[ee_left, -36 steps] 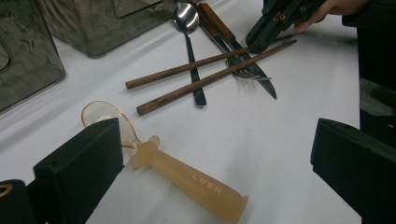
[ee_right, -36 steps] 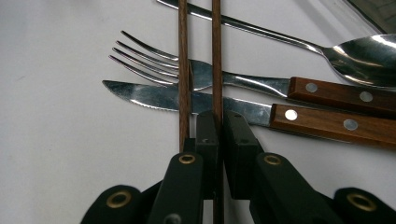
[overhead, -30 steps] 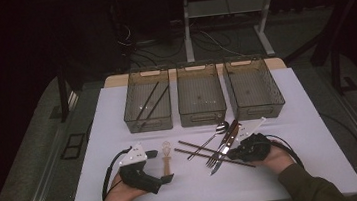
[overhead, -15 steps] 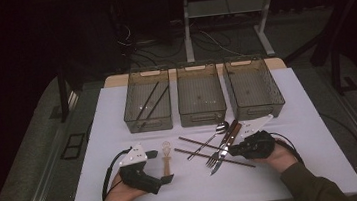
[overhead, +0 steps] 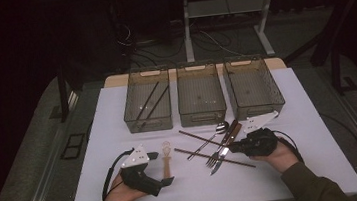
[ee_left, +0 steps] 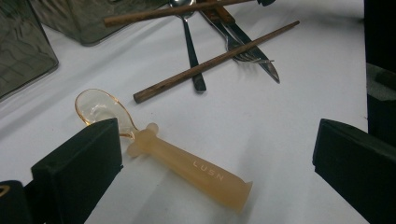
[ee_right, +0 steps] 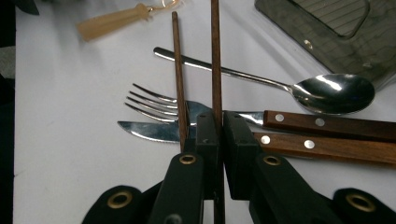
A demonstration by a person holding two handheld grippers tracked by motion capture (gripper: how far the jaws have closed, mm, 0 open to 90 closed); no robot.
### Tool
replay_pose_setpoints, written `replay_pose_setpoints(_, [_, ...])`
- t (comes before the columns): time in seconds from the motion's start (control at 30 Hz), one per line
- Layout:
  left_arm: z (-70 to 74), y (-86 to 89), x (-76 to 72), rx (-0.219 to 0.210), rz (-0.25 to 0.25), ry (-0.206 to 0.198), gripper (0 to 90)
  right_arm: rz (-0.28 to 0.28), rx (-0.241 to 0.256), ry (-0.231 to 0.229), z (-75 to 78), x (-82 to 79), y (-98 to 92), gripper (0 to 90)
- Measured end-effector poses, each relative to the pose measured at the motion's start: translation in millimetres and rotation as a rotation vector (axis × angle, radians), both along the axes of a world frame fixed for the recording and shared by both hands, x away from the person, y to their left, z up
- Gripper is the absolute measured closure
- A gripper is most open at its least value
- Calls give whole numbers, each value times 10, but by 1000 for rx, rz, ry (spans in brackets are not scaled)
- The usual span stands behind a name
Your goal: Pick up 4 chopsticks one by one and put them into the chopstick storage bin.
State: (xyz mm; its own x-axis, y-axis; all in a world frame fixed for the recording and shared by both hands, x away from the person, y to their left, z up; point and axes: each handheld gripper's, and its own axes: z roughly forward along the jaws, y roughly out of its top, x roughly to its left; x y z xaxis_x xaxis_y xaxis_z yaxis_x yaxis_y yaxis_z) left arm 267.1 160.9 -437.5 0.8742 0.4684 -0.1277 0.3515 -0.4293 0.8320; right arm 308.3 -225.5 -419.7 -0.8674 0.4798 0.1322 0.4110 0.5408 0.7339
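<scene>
Chopstick (ee_right: 215,56) is lying clamped between the closed jaws of the right gripper (ee_right: 217,126), its long axis running straight ahead over the fork (ee_right: 159,106) and knife (ee_right: 149,131); left gripper (ee_left: 210,154) is waiting spread apart.

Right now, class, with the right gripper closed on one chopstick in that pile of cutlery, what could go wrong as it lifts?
1. The right gripper holds its chopstick near one end, so the long free end may swing or twist loose.
2. The second chopstick lies right beside the fingers and could be dragged along.
3. The held stick crosses the spoon, with the fork and knife just below, so lifting may disturb them.
</scene>
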Motion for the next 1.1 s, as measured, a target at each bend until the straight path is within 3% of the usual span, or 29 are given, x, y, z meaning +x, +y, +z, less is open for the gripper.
replay_pose_setpoints(0.13, [0, 14, 12, -16, 19, 8, 0, -15, 32, 5, 78, -4, 23, 848])
replay_pose_setpoints(0.33, [-7, 6, 20, -9, 45, 20, 0, -29, 38, 7, 138, 7, 67, 849])
replay_pose_setpoints(0.63, [-1, 0, 23, -10, 38, 15, 0, -71, 86, -2, 252, 101, 98, 849])
replay_pose_setpoints(0.87, [2, -3, 17, -7, 32, 14, 0, -109, 96, -5, 343, 209, 215, 849])
replay_pose_setpoints(1.1, [5, -8, 13, -5, 25, 13, 0, -129, 60, -4, 440, 345, 421, 848])
